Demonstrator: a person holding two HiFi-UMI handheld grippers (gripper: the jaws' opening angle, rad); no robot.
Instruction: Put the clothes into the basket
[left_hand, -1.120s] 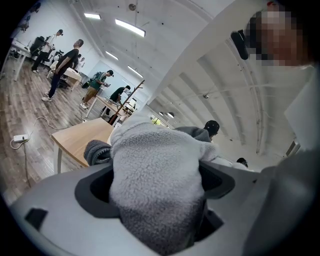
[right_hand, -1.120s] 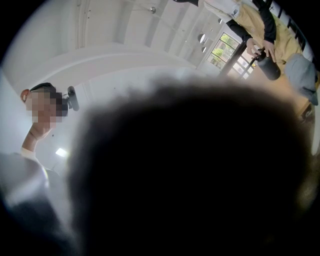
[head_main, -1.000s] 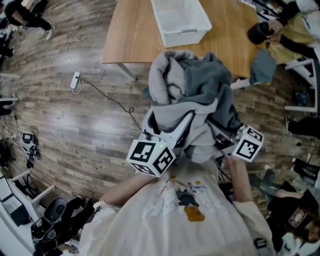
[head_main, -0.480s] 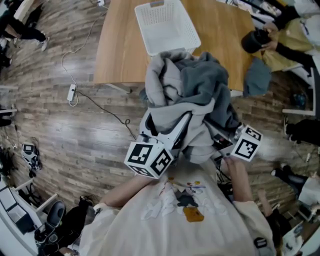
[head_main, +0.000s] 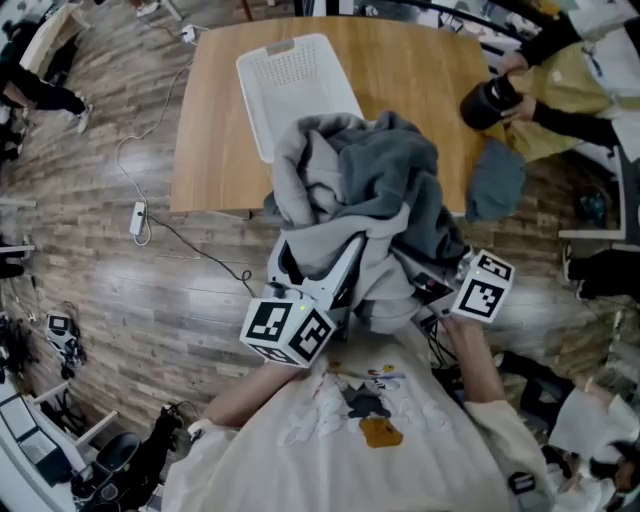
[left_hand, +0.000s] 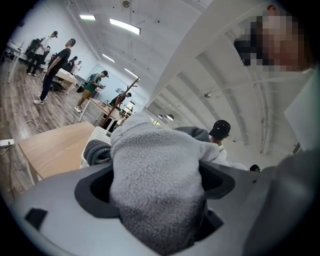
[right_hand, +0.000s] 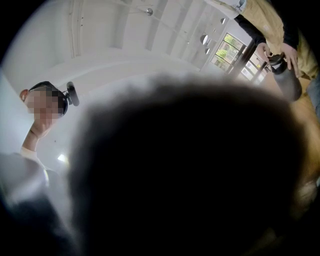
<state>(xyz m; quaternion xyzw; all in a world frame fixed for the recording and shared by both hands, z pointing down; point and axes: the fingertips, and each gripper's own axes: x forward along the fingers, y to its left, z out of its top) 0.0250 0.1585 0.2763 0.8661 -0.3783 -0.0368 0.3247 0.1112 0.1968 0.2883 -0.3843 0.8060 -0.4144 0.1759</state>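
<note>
The clothes (head_main: 360, 200), a bundle of light grey fleece and darker grey fabric, are held up off the floor (head_main: 100, 280) between both grippers. In the head view the bundle overlaps the near edge of the table (head_main: 210, 160) and covers the near right corner of the basket (head_main: 290, 85).

Left gripper (head_main: 325, 275): the jaws are closed on a thick fold of the light grey fleece. The left gripper view shows the fold filling the gap between them.

Right gripper (head_main: 435, 290): the front end is buried in the lower right side of the bundle. In the right gripper view dark fabric lies against the lens and covers the jaws, so their opening cannot be determined.

The basket is white and perforated. It stands on the table toward the far left corner, set at an angle to the edges.

A separate blue-grey cloth (head_main: 495, 180) hangs at the near right corner of the table.
</note>
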